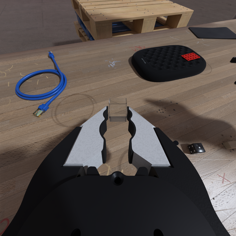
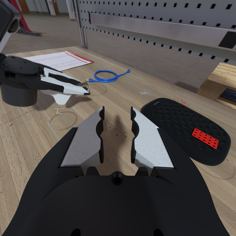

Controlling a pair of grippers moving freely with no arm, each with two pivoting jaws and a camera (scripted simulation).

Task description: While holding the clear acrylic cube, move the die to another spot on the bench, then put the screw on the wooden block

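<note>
Spanning both views, the bench (image 1: 89, 79) carries, from largest to smallest, a black pad (image 1: 168, 63) bearing a red plate (image 1: 190, 56), a coiled blue cable (image 1: 40, 84), the cube (image 1: 117, 109) and the die (image 1: 196, 148). The left gripper (image 1: 117, 112) is closed on the clear cube at its fingertips, held above the wood. The right gripper (image 2: 117, 114) is open and empty, hovering over bare bench beside the pad. The die lies to the right of the left gripper; only a corner of the wooden block (image 1: 230, 145) shows, and the screw is not identifiable. Judged step: reaching for the die; next, the right gripper must descend onto it.
</note>
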